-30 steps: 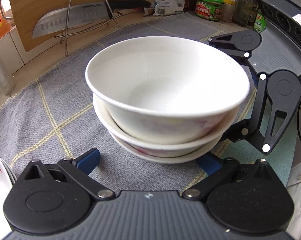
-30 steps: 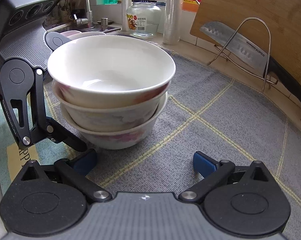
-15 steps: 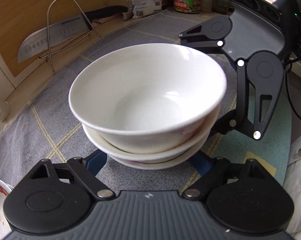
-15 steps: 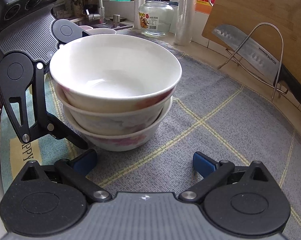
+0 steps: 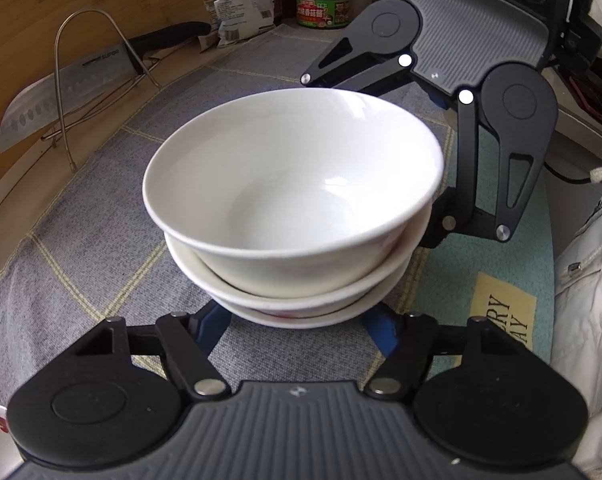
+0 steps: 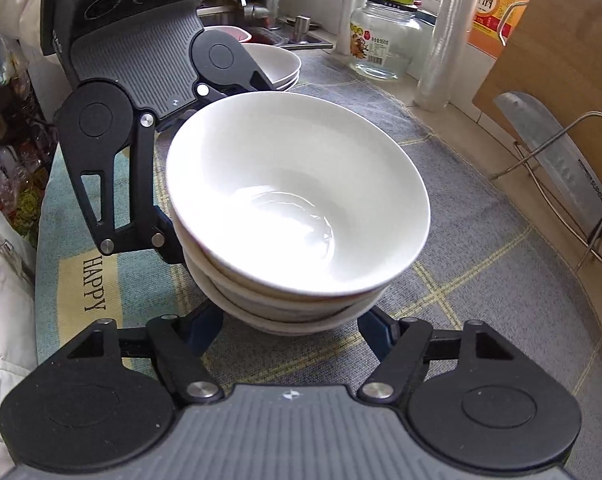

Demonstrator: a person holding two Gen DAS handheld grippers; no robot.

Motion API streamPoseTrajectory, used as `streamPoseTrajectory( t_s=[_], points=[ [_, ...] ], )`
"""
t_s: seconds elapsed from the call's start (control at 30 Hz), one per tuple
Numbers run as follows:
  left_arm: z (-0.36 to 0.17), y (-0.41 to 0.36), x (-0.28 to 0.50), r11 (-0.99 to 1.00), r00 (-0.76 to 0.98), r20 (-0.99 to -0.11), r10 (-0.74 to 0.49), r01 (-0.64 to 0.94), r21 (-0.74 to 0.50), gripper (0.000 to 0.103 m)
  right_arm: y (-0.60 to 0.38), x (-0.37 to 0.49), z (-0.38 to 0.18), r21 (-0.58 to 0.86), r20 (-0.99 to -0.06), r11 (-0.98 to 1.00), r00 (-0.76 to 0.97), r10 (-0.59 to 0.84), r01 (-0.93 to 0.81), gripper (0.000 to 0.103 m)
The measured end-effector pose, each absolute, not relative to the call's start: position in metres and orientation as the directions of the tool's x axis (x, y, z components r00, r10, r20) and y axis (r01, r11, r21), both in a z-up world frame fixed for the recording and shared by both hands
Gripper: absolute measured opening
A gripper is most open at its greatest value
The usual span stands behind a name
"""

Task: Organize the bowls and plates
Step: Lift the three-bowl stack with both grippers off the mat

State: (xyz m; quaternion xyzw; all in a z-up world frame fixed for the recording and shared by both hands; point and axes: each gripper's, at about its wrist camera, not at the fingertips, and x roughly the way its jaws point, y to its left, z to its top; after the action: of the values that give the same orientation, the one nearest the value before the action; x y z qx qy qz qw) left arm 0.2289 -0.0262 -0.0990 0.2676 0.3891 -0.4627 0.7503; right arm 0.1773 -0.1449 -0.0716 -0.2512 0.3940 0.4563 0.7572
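1. The left gripper is clamping the bowl stack at its base, from 6 o'clock in the left view; its blue pads are pressing on the lowest bowl.
2. The right gripper is closing on the same stack from the opposite side; the lowest bowl is sitting between its jaws, and whether the pads are already touching it cannot be told.
3. The stack is standing on the grey mat, in the middle of both views.
4. As a judgement, the bowls are already gathered, so this part is looking done; moving the stack to its place is still remaining.
5. Count: three bowls are nesting in the stack.
6. A second pile of dishes is lying at 12 o'clock in the right view, behind the left gripper; it is seeming to be two or three, not surely.
7. One knife is resting on a wire rack at 3 o'clock.
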Motion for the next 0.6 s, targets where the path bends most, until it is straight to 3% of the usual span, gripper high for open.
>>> streamPoseTrajectory(
  t_s=[0.5, 0.6],
  points=[
    [-0.101, -0.022, 0.240, 0.369, 0.188, -0.834, -0.519, 0.929, -0.020, 0.070, -0.142, 0.186, -0.071, 0.014, -0.844, 0.425, 0.217, 0.491, -0.905, 0.080],
    [-0.101, -0.022, 0.241, 0.366, 0.178, -0.836, -0.520, 0.930, -0.029, 0.073, -0.141, 0.189, -0.072, 0.022, -0.842, 0.424, 0.212, 0.496, -0.905, 0.085]
  ],
)
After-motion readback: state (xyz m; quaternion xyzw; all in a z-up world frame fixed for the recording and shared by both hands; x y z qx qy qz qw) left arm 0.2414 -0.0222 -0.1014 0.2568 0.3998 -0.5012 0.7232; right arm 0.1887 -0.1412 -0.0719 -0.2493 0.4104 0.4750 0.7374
